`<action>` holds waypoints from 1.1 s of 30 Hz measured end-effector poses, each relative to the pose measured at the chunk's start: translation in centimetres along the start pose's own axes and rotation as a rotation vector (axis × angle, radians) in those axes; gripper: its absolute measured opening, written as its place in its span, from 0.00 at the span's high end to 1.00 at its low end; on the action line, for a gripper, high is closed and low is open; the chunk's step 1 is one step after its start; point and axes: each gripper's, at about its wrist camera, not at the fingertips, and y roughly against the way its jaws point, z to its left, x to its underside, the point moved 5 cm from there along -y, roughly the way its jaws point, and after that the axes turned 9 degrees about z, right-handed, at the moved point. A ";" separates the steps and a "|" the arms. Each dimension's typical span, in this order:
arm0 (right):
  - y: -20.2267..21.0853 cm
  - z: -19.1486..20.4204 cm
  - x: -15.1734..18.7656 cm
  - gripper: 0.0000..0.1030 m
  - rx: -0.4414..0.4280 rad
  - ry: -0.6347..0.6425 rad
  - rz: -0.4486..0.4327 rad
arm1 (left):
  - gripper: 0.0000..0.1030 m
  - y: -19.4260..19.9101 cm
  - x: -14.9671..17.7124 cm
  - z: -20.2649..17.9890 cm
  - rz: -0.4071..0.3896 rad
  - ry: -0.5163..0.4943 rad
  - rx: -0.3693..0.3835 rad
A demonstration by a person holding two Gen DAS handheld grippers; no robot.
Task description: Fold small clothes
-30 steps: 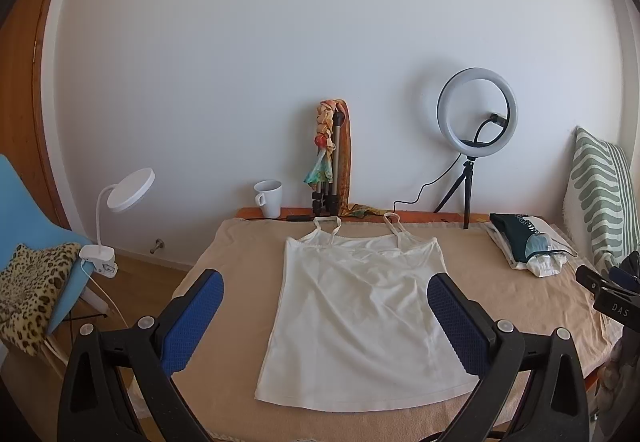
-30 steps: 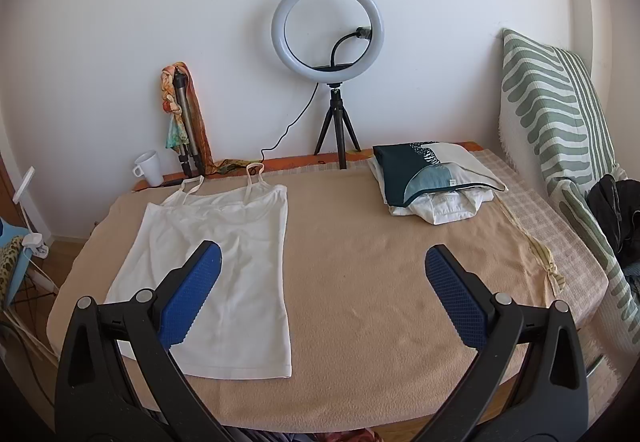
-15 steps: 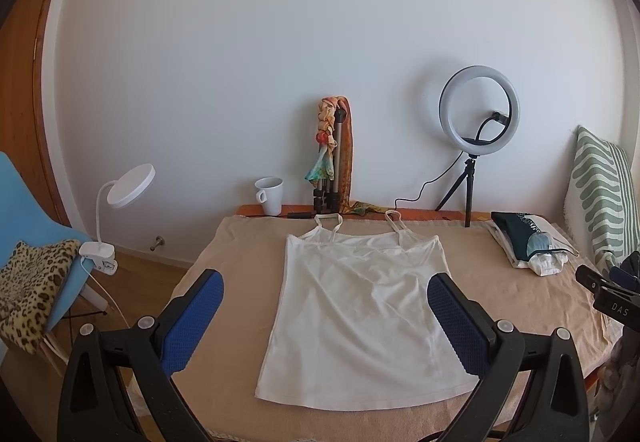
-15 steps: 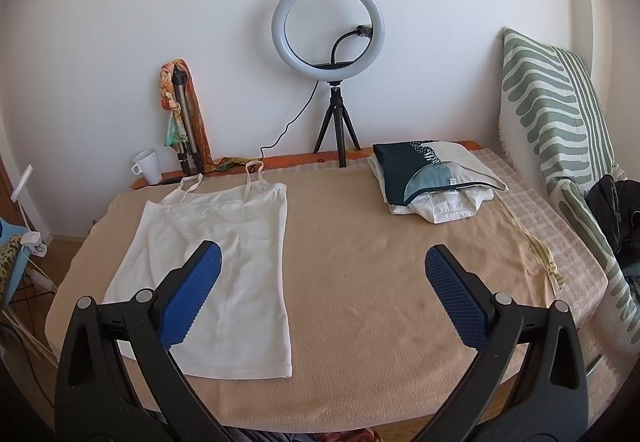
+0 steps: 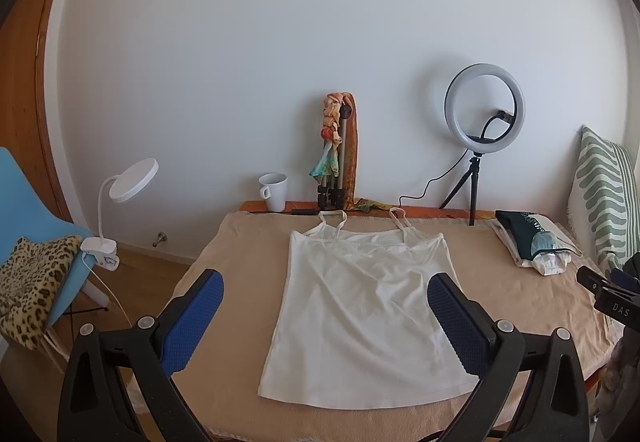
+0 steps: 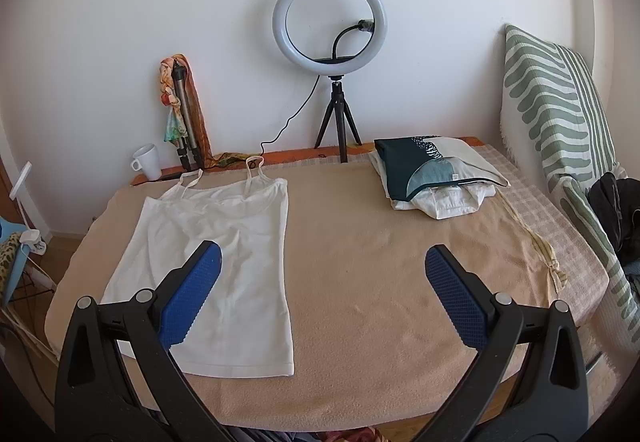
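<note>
White strappy camisole (image 5: 366,306) laid flat on beige blanket (image 6: 380,274); left gripper (image 5: 324,316) and right gripper (image 6: 322,296) held apart, empty. Blanket may be pinched with thin hem.

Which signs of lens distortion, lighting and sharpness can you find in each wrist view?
Left wrist view: black fisheye corners, door frame bowed, soft even daylight, white camisole sharp. Right wrist view: same dark vignette, striped cushion curved, ring light apparently unlit, no glare, only faint shadows on the blanket.
</note>
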 end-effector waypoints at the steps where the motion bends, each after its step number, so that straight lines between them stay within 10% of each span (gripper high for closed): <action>1: -0.2 0.1 0.0 0.00 -0.001 0.000 0.003 | 0.00 -0.1 0.0 0.0 0.001 0.000 -0.002; 25: -4.1 5.1 -2.9 0.00 -0.061 0.091 0.026 | 0.01 -3.3 3.6 6.1 0.039 0.060 -0.022; 33: -6.3 9.0 -5.5 0.00 -0.160 0.113 0.005 | 0.29 -7.4 7.0 8.8 0.164 0.175 0.094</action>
